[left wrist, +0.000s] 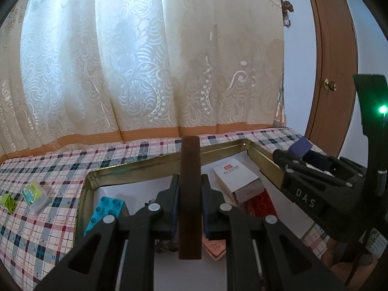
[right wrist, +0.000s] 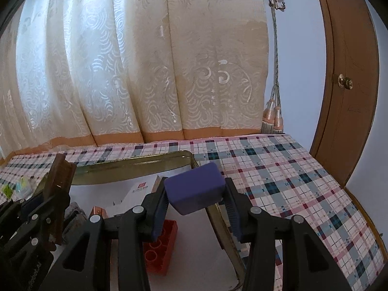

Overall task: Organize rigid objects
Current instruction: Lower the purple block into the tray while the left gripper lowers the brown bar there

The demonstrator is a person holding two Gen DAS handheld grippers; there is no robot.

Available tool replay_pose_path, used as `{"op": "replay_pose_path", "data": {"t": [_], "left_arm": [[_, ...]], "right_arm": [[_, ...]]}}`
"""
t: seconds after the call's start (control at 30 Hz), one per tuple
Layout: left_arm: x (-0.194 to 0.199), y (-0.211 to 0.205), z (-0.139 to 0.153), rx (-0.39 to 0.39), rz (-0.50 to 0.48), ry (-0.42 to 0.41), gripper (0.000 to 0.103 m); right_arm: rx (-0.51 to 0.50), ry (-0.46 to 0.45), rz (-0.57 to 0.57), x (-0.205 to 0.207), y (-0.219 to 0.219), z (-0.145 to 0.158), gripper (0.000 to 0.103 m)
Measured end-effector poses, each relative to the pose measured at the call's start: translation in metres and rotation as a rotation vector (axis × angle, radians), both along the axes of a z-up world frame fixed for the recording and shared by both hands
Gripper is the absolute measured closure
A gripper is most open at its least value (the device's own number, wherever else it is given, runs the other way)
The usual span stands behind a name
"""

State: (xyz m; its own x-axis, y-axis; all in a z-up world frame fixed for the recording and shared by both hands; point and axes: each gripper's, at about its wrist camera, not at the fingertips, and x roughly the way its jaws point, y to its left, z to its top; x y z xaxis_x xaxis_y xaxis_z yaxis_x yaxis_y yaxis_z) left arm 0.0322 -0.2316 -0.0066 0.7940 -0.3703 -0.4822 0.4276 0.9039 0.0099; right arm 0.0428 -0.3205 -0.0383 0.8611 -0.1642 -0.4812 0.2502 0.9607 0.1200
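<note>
While the left gripper [left wrist: 189, 208] is clamping a brown bar [left wrist: 190, 194] over the gold tray [left wrist: 145, 166], the right gripper [right wrist: 197, 208] is squeezing a purple block [right wrist: 195, 188] above its right rim; only the left view is showing a green brick [left wrist: 8, 202] outside it.

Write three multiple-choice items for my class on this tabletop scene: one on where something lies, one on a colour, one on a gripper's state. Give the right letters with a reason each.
1. Where does the red brick lie?
A. Inside the metal tray
B. On the checked cloth, outside the tray
C. On the door

2. What colour is the block in the right gripper?
A. Green
B. Purple
C. Orange

3. What is the left gripper doing?
A. Standing open, empty
B. Gripping the blue brick
C. Shut on a dark brown bar

Answers:
1 A, it sits on the tray's white floor within the rim.
2 B, the block between the fingers is purple.
3 C, both fingers press on the bar's sides.
</note>
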Motion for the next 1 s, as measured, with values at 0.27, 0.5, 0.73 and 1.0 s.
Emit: {"op": "replay_pose_path", "data": {"t": [0.27,0.5,0.73,1.0], "left_arm": [[0.004,-0.006,-0.008,0.027,-0.002,0.034,0.089],[0.013,-0.010,-0.015,0.038,0.012,0.083,0.089],[0.020,-0.012,-0.023,0.051,0.018,0.135,0.089],[0.024,-0.015,-0.024,0.078,0.036,0.140,0.089]], "right_arm": [[0.001,0.052,0.013,0.009,0.003,-0.008,0.056],[-0.018,0.085,0.013,0.016,0.008,-0.012,0.056],[-0.026,0.110,0.037,0.021,0.013,-0.015,0.056],[-0.015,0.162,0.066,0.029,0.019,-0.021,0.056]]}}
